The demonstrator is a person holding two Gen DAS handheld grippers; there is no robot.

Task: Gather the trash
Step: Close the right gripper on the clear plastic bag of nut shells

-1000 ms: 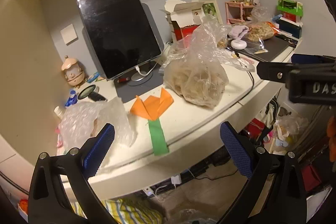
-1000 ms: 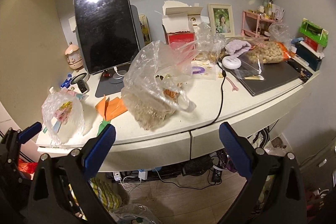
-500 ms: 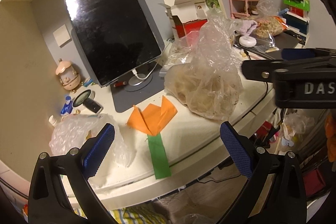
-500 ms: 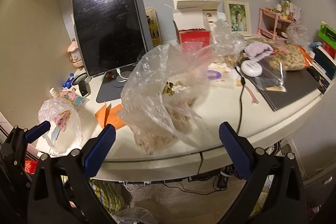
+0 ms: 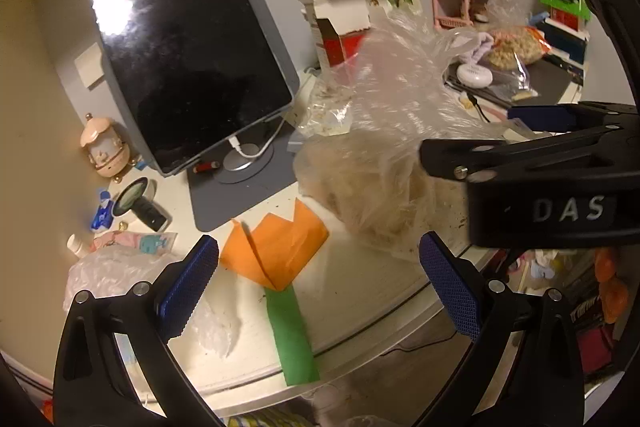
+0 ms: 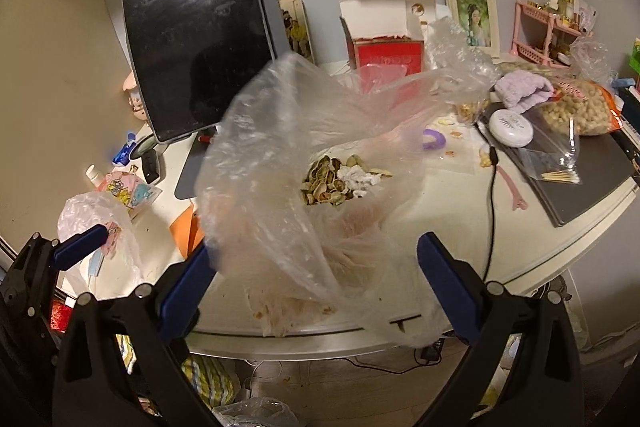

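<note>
Two gaping tools (image 5: 319, 283) (image 6: 312, 279), two plastic bags (image 6: 320, 195) (image 5: 104, 275), one orange paper (image 5: 276, 247).

Through my right wrist camera I see my right gripper (image 6: 316, 279) spread wide around a clear plastic bag (image 6: 288, 163) of nut shells (image 6: 326, 183) on the white desk (image 6: 448, 227), the left gripper (image 6: 80, 247) beside a smaller bag (image 6: 100, 223).

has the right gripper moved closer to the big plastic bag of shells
Yes. The right gripper has advanced toward the desk; the bag now sits between its open fingers.
</note>
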